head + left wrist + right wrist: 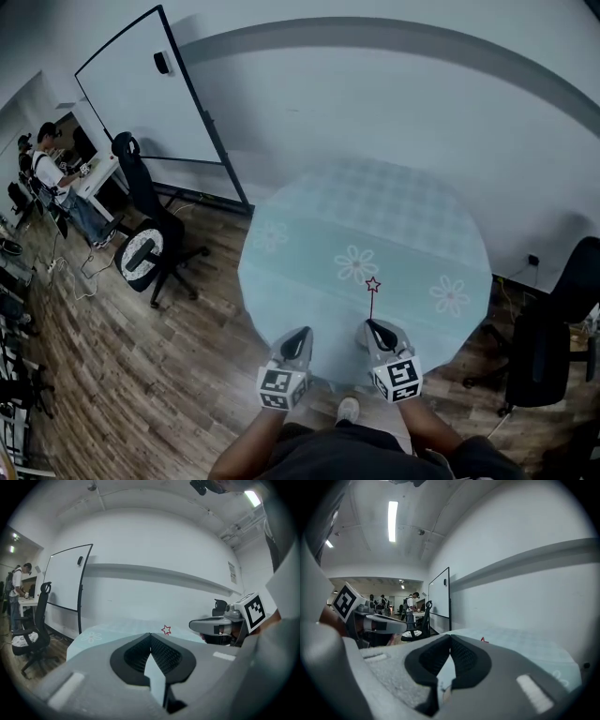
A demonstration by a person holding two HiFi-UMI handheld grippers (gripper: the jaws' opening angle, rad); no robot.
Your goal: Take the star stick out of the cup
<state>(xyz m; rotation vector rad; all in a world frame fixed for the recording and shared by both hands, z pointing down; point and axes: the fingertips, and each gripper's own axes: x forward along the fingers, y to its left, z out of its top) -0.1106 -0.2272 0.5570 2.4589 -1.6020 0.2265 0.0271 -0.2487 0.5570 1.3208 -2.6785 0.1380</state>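
Star stick [372,285] is being shown upright just beyond the jaw tips of the right gripper [373,326] (cup not discernible). Jaws on it and on the left gripper [301,334] are being held together, empty. Suggested: jaws being opened first, shaft pinched below the star, lifted straight.

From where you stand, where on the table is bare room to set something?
Almost the whole table is bare, from the star stick to the far rim and to both sides. Only the near edge is crowded, by the left gripper and right gripper.
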